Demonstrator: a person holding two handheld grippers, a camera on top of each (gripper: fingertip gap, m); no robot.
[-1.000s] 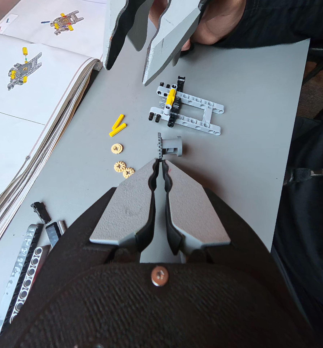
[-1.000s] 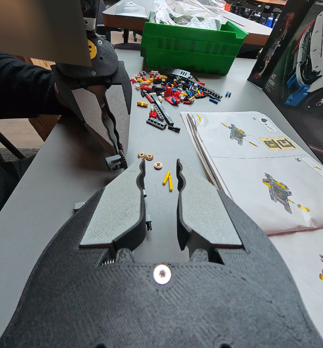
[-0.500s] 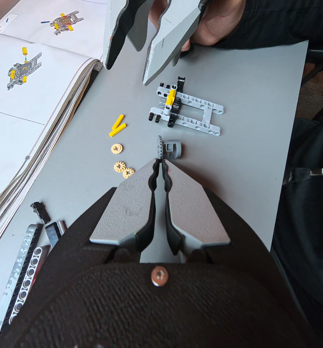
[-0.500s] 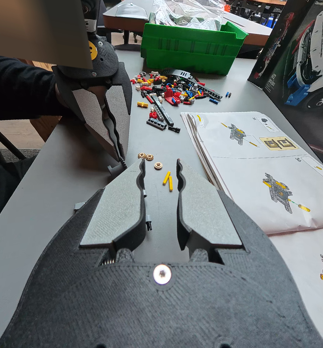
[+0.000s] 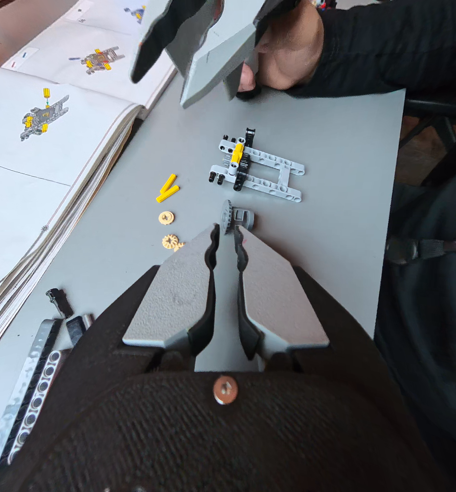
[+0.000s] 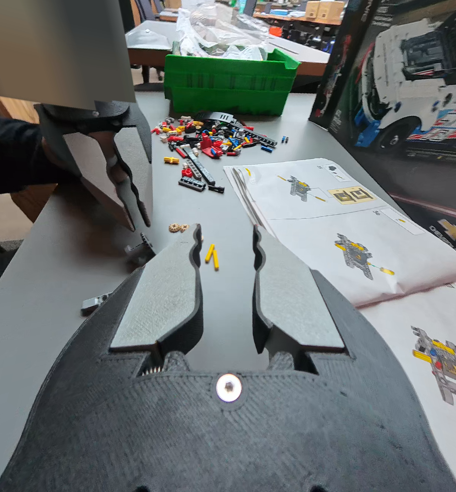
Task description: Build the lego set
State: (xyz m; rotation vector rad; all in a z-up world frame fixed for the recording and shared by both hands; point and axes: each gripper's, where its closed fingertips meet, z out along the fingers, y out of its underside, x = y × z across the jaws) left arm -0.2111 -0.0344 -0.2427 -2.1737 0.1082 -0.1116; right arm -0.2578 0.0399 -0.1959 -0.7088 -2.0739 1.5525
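Lying on the grey table (image 5: pixel 341 127) at the centre of the left wrist frame, the grey gear piece (image 5: pixel 236 217) sits just beyond the left gripper (image 5: pixel 225 231), whose jaws stand slightly parted and hold nothing; the grey frame assembly (image 5: pixel 258 167) rests just above it; two yellow pins (image 5: pixel 167 188) lie to the left; the right gripper (image 6: pixel 226 234), wide open and empty, hovers over those pins beside the instruction booklet (image 6: pixel 341 213).

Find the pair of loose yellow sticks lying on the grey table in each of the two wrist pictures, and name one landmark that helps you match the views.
Left wrist view: the yellow sticks lie left of centre, above the tan round pieces.
Right wrist view: the yellow sticks lie between the right gripper fingers, near the tips.
Shared landmark: the open instruction booklet beside them.
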